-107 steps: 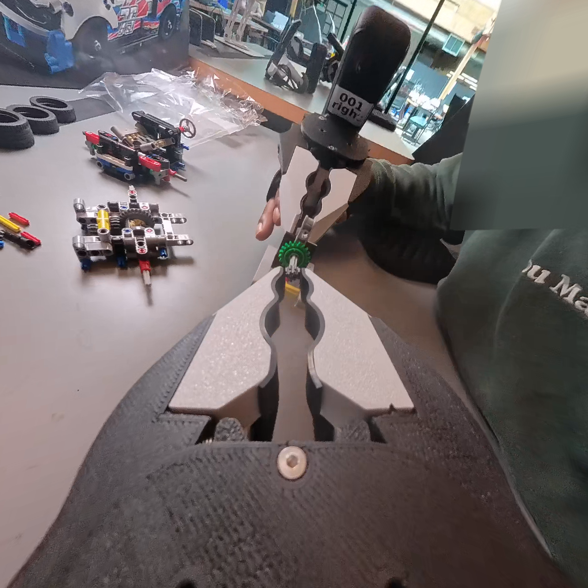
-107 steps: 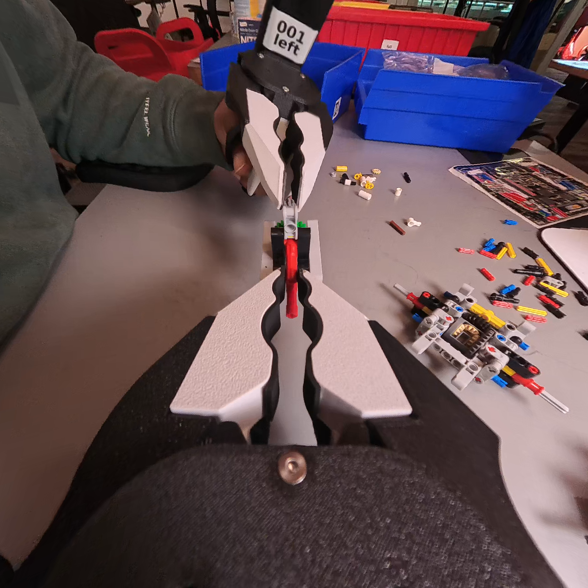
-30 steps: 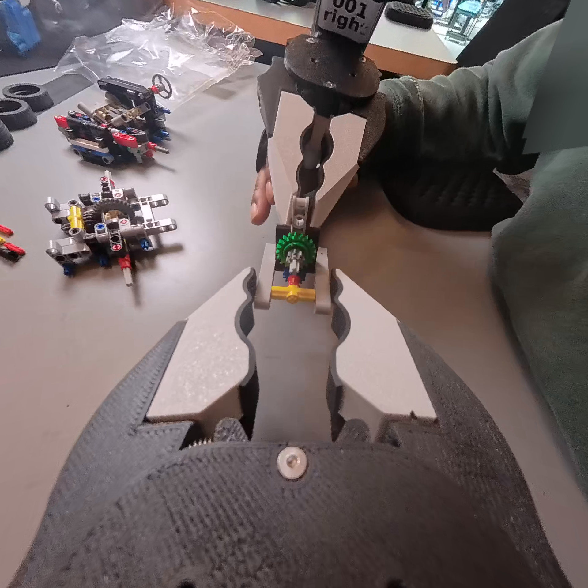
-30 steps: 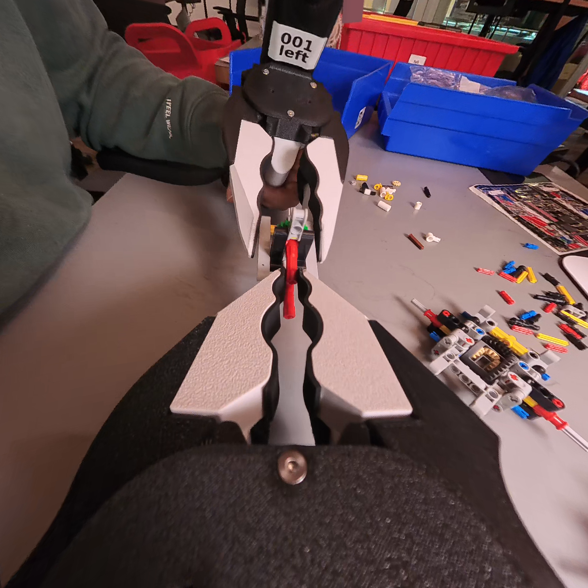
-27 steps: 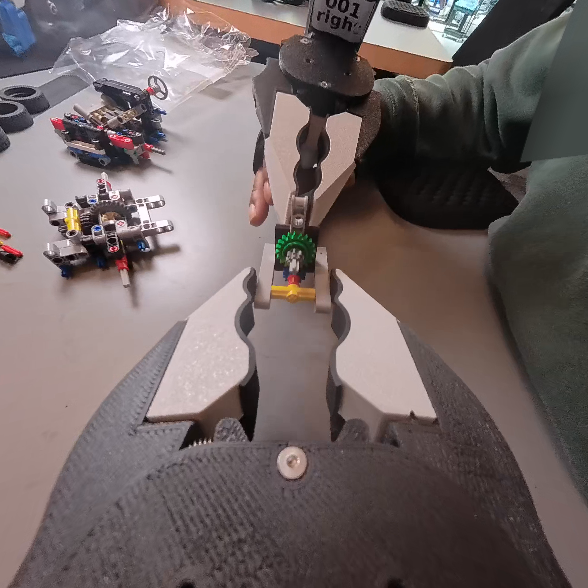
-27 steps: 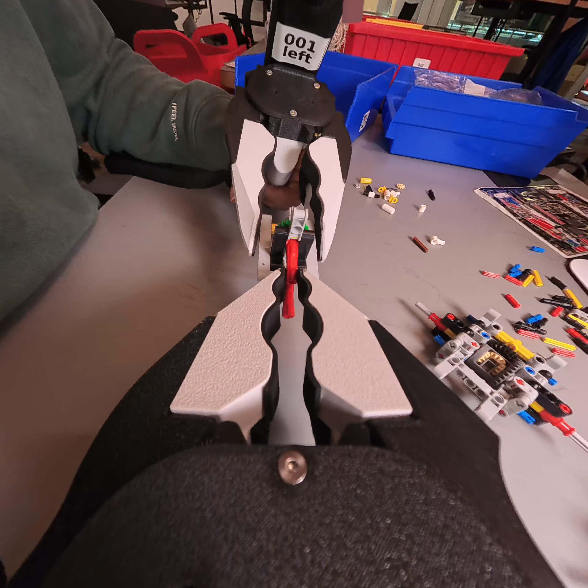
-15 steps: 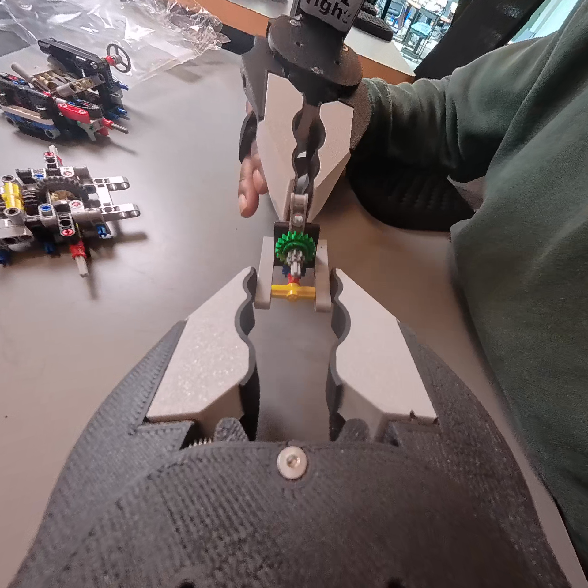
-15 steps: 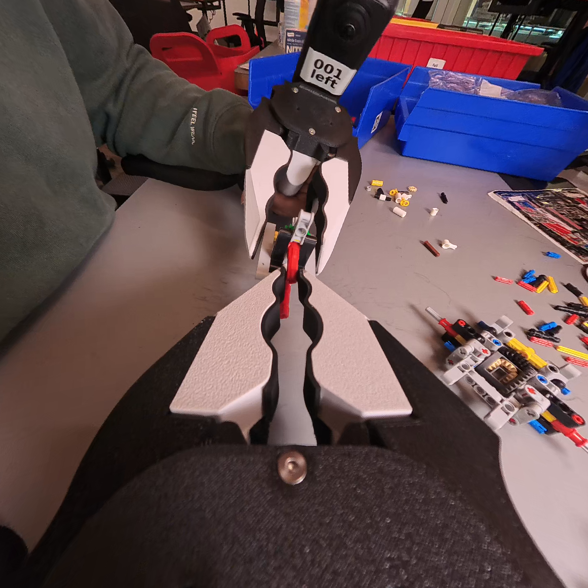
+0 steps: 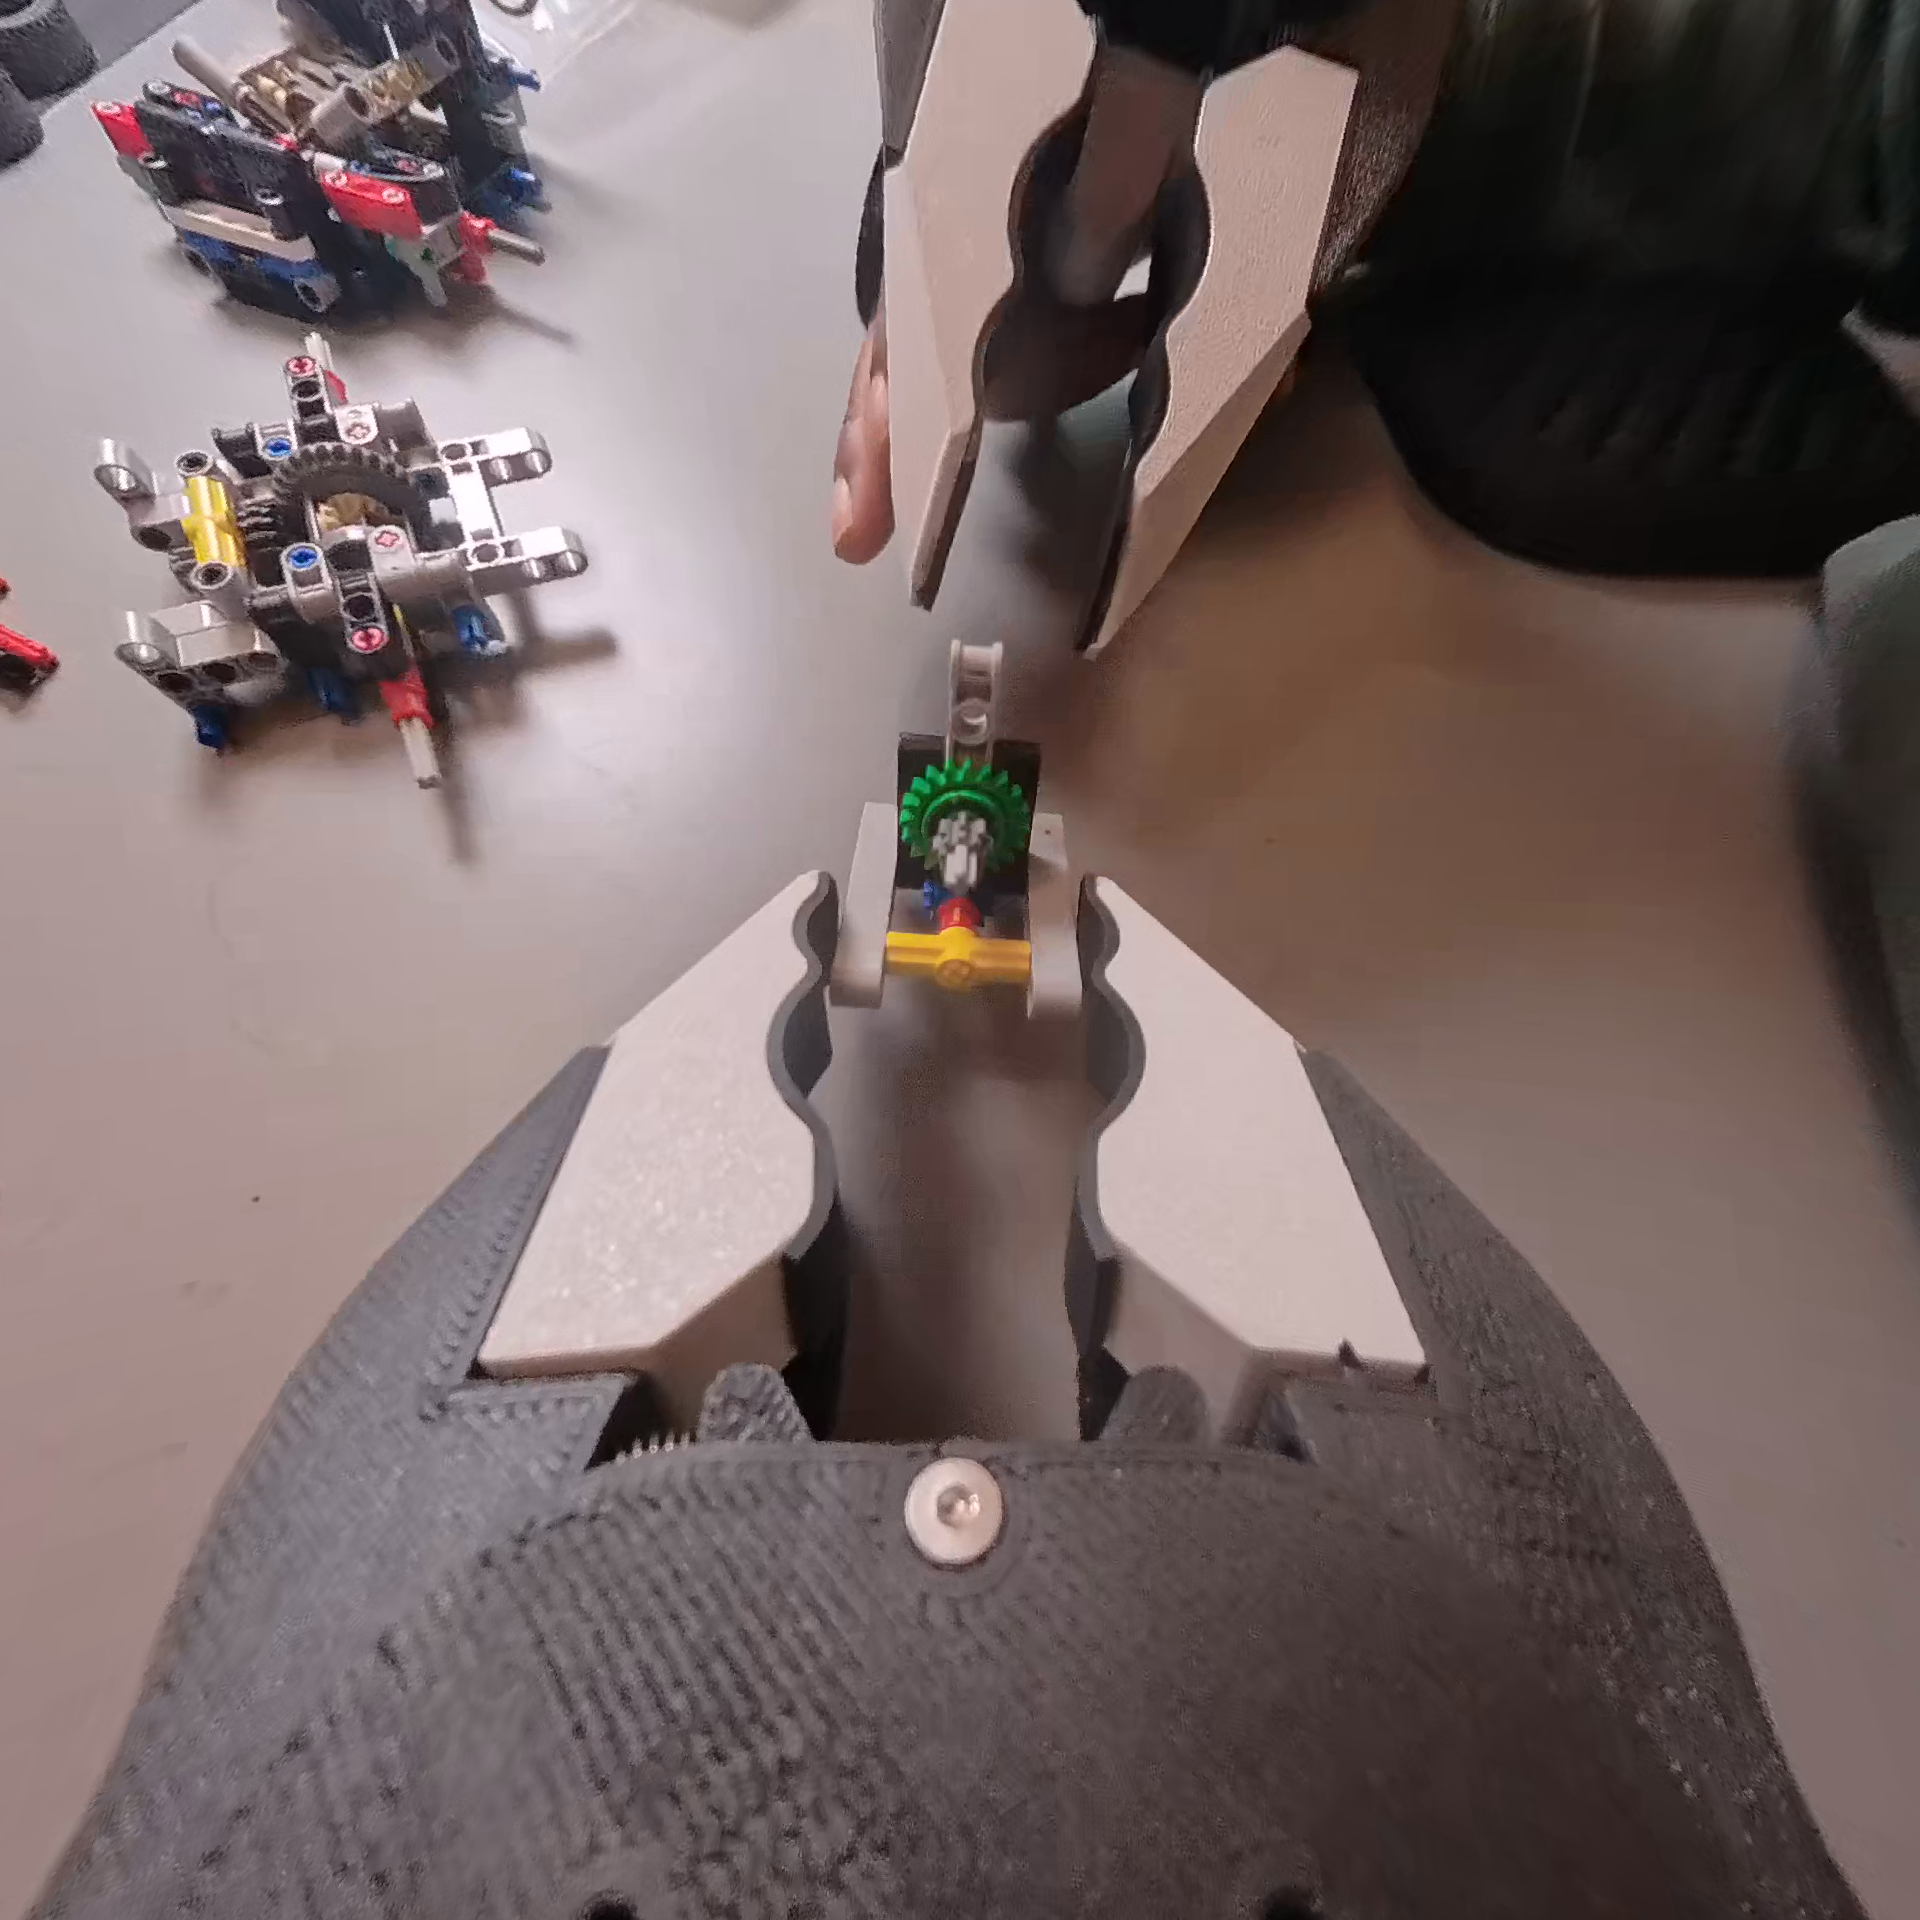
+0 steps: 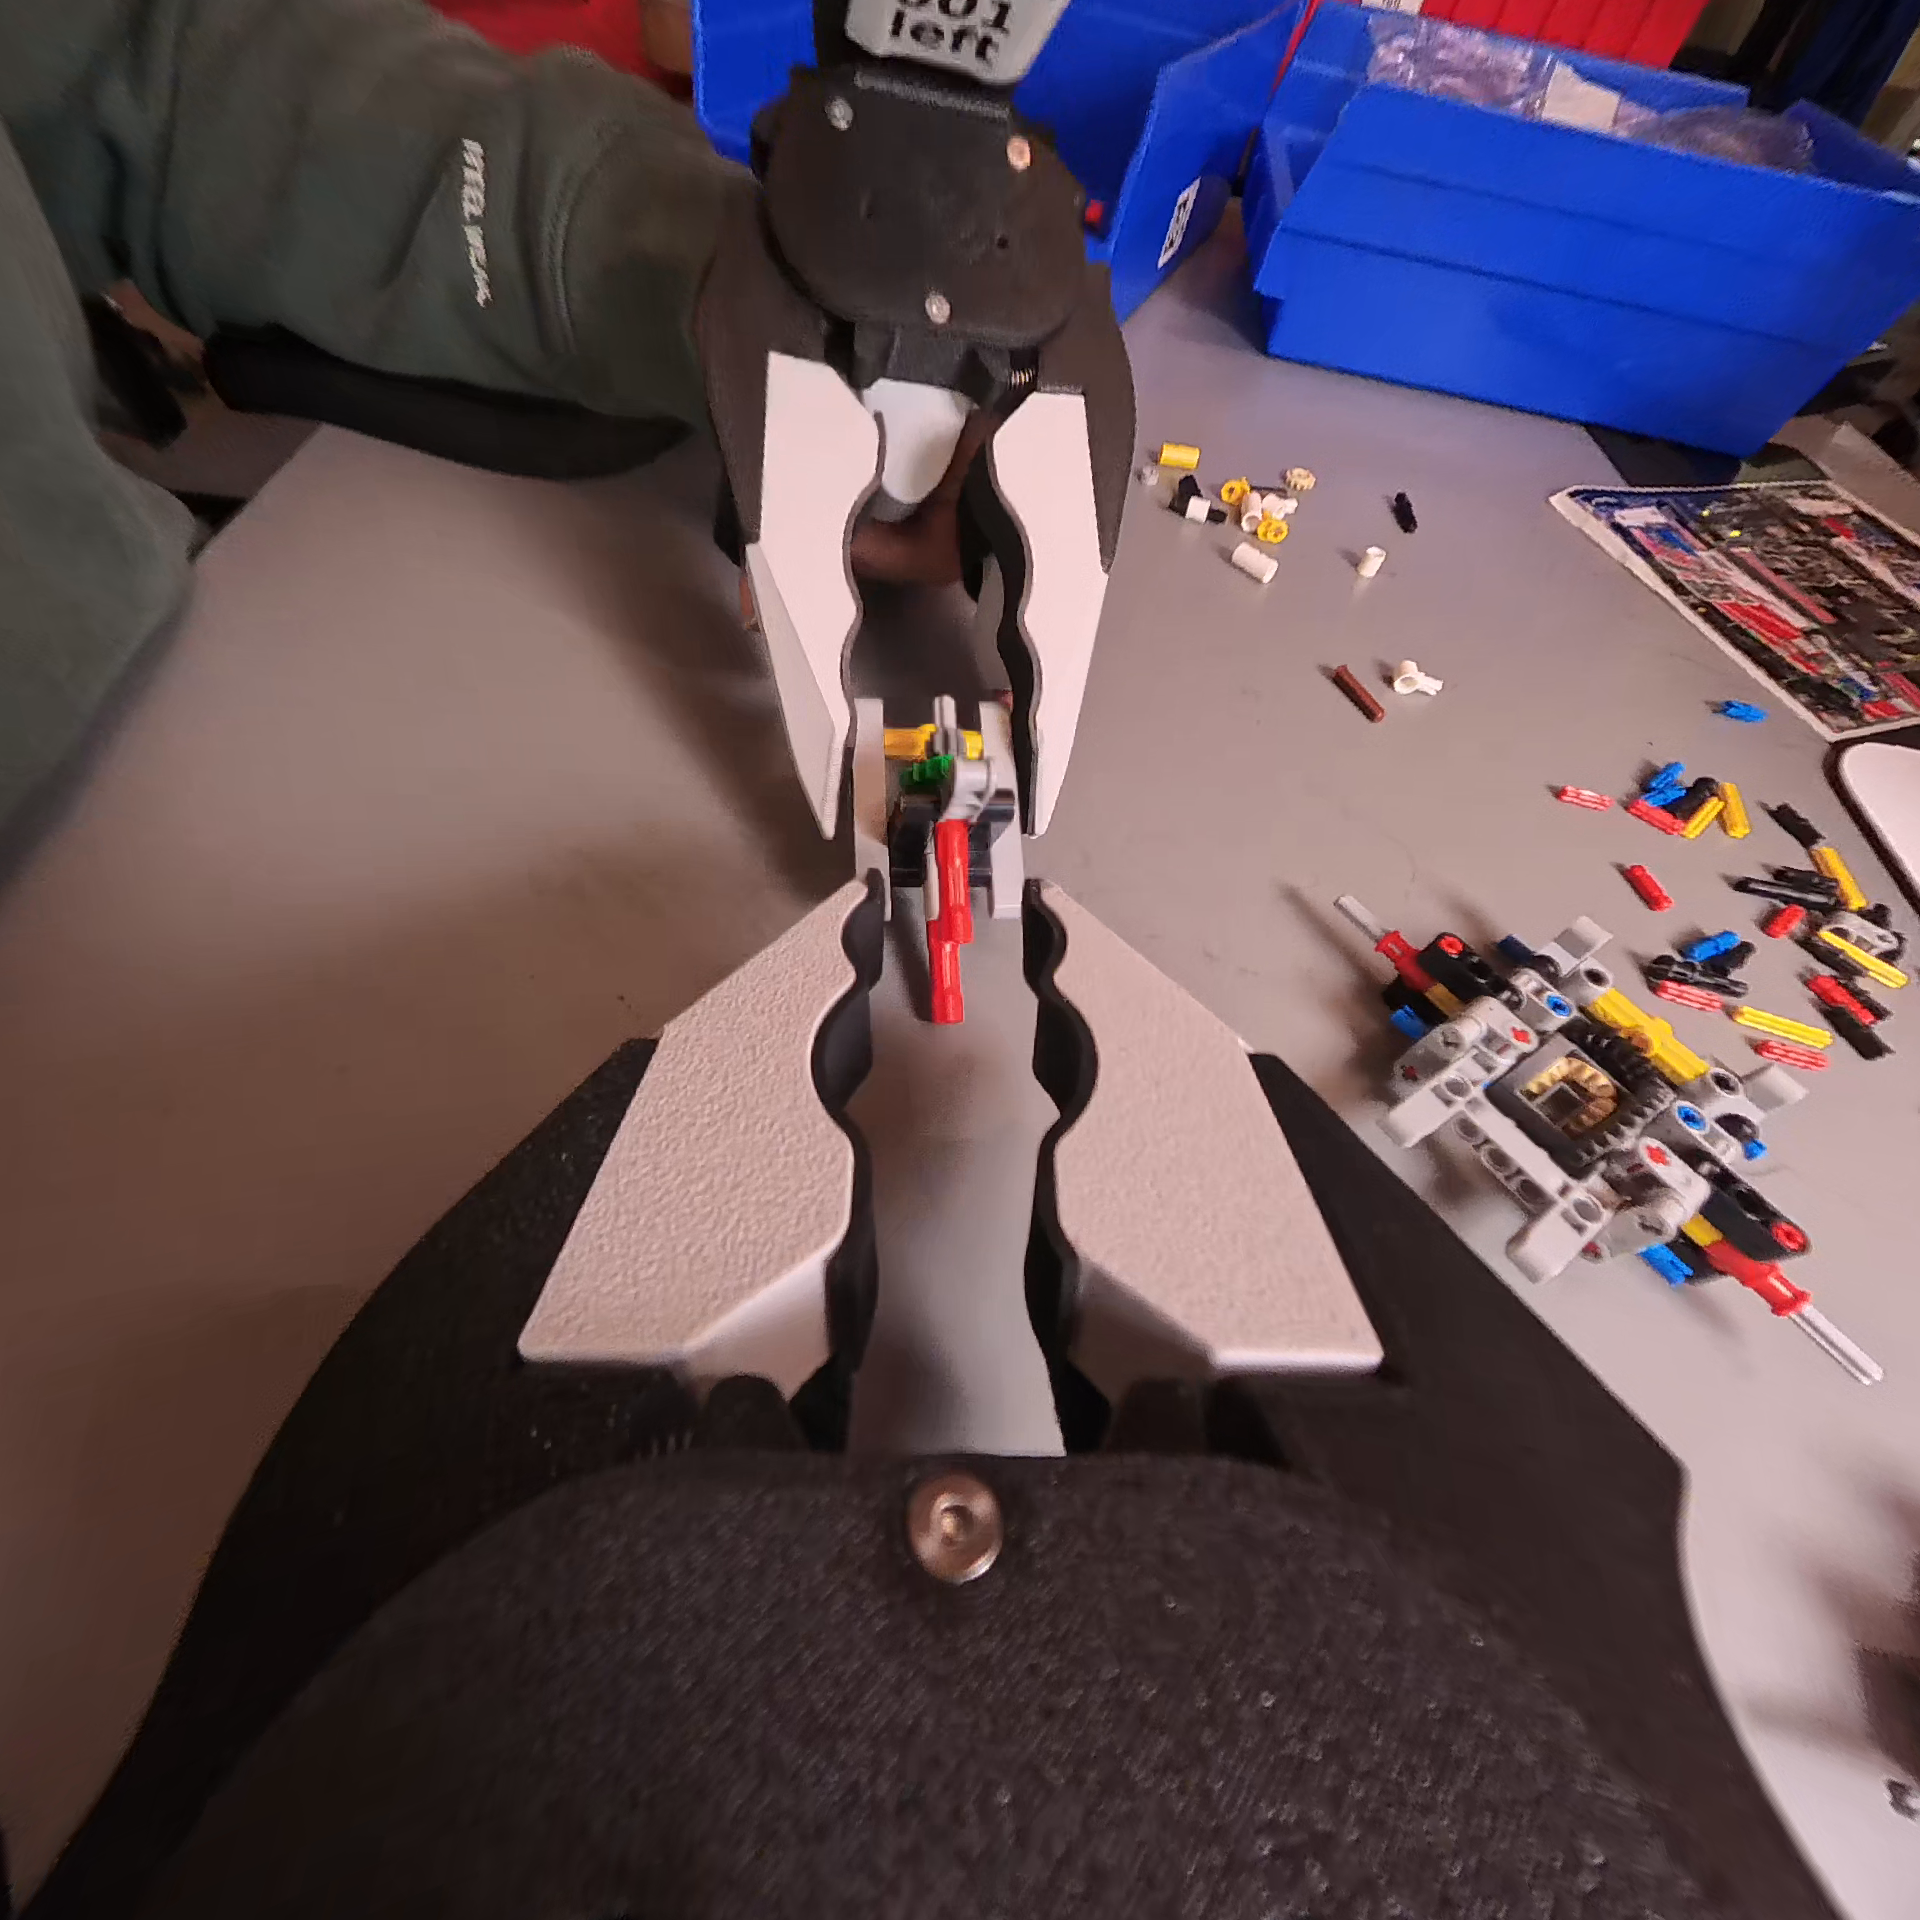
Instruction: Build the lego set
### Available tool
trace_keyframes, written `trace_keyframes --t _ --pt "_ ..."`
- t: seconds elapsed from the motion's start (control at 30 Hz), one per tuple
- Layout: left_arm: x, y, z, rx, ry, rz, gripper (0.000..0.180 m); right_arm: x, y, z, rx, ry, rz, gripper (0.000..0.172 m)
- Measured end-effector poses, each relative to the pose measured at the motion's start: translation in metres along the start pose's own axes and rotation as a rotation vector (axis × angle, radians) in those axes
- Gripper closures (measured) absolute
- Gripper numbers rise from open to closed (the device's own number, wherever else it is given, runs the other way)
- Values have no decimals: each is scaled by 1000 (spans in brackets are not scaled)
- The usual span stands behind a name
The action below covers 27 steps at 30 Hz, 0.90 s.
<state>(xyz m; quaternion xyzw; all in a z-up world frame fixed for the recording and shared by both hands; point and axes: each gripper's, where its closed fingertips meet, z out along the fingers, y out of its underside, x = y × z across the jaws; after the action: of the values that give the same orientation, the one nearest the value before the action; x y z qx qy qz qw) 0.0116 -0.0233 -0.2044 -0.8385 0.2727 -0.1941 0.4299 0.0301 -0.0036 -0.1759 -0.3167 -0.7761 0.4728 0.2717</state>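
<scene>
Right wrist view: gear assembly (image 10: 940, 800) half-hidden between jaws.

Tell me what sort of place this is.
Probably a workshop or lab bench for building toy brick models: a grey table strewn with loose small parts, half-built gear assemblies, blue storage bins, and a printed instruction sheet.
</scene>
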Motion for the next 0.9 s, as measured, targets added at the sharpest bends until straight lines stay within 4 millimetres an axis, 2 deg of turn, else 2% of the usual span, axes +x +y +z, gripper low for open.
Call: trace_keyframes --t 0.2,0.33,0.47,0.67,0.9 --pt "-4 15 6 -125 -36 86 135 2 9 6 -118 43 -42 150" --pt "-12 16 -1 -142 -52 107 128 1 7 4 -163 80 -36 151" --pt "-10 16 -9 -127 -28 119 123 -3 10 3 -215 134 -17 149" --pt "-10 18 -1 -140 -6 141 126 -8 13 8 -263 231 29 144" --pt "-7 17 0 -127 -32 150 138 -12 -5 19 -226 346 -68 145"
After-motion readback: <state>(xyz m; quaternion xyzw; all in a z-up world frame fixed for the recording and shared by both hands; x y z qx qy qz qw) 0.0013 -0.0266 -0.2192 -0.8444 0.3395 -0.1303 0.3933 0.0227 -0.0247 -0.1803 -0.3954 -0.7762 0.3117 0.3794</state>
